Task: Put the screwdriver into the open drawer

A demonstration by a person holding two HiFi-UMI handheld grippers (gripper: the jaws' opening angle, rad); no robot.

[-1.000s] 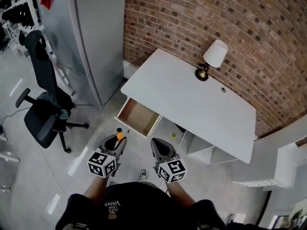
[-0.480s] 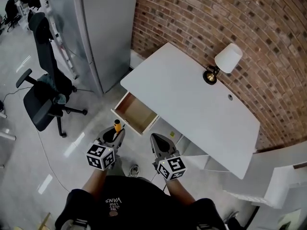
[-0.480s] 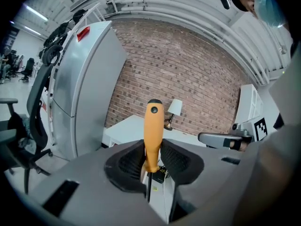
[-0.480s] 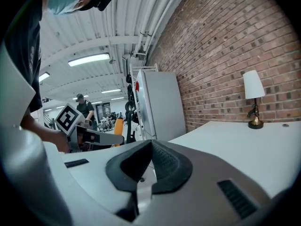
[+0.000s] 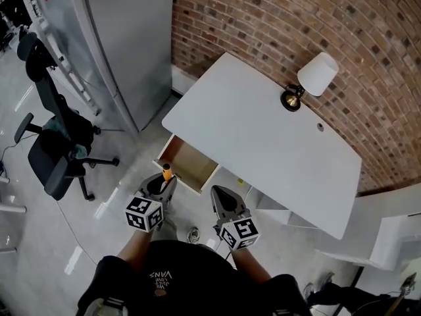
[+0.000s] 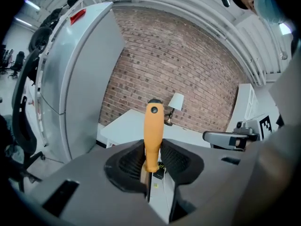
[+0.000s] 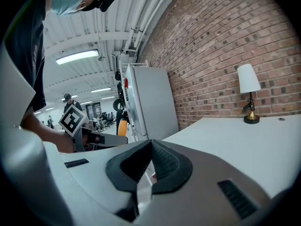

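My left gripper (image 5: 162,184) (image 6: 149,166) is shut on a screwdriver with an orange handle (image 5: 167,172) (image 6: 153,135); the handle sticks up out of the jaws. It hovers just in front of the open wooden drawer (image 5: 186,164), near the drawer's front left corner. The drawer is pulled out from under the white desk (image 5: 263,137) and looks empty. My right gripper (image 5: 222,203) (image 7: 146,173) is shut with nothing in it, to the right of the left one and in front of the desk's edge.
A lamp with a white shade (image 5: 309,81) stands at the desk's back by the brick wall (image 5: 342,25). A grey cabinet (image 5: 125,38) stands left of the desk. A black office chair (image 5: 56,150) is at far left. White shelves (image 5: 283,209) sit under the desk.
The view has shifted; the desk and drawer sit a little closer. My left gripper with the screwdriver has come nearer the drawer's front edge. Both grippers remain shut.
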